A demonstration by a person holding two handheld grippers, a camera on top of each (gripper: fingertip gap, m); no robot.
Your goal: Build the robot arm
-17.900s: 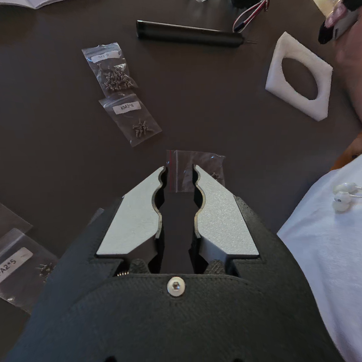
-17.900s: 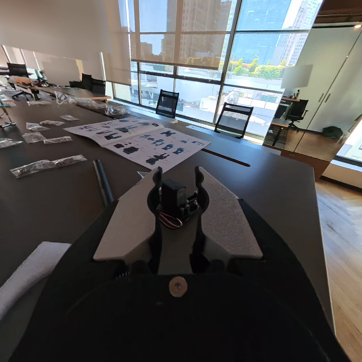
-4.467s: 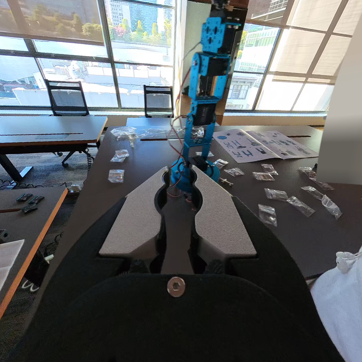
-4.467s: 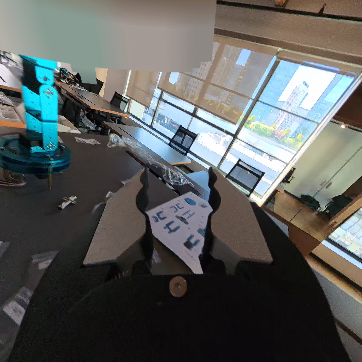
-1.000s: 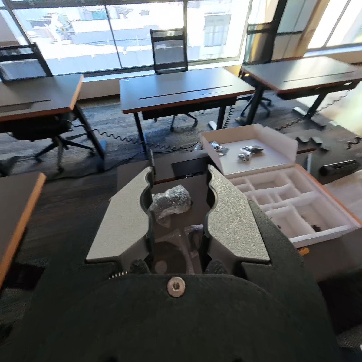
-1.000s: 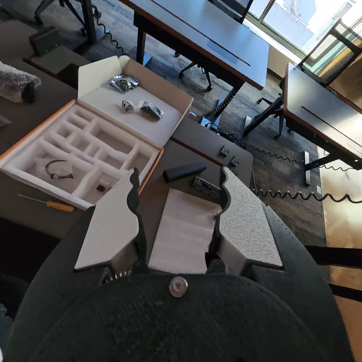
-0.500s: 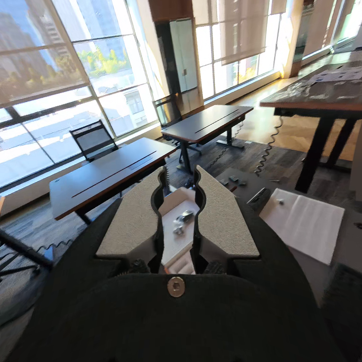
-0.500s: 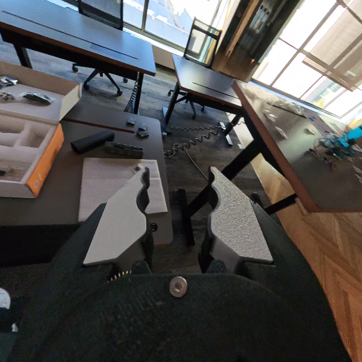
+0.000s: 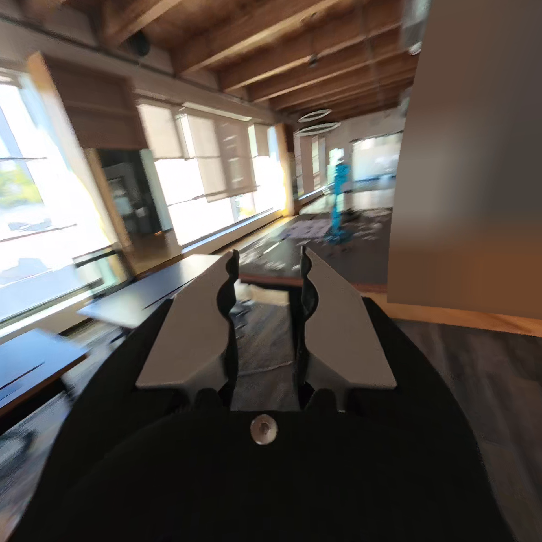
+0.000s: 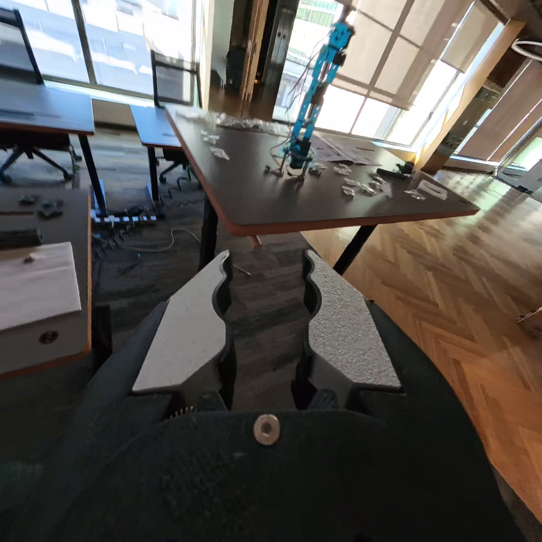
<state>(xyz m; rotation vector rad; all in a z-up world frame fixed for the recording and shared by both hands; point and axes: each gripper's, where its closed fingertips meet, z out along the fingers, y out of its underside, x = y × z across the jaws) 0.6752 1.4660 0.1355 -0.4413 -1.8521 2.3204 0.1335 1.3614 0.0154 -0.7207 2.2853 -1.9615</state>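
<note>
My left gripper is open and empty, held in the air and pointing across the room; its view is blurred. My right gripper is open and empty, held above the floor in front of a dark table. A blue robot arm stands upright on that table among several small clear bags. The blue arm also shows far off in the left wrist view on a dark table. Neither gripper touches anything.
A low dark desk at the left carries a white foam sheet and small black parts. Other dark desks and a chair stand by the windows. Cables lie on the carpet; wood floor lies to the right. Left tips to right tips: about 60 cm.
Both grippers have swung up and away from the low desk with the box. The left view now looks higher, toward ceiling beams and windows; the right view now faces the table with the blue arm.
</note>
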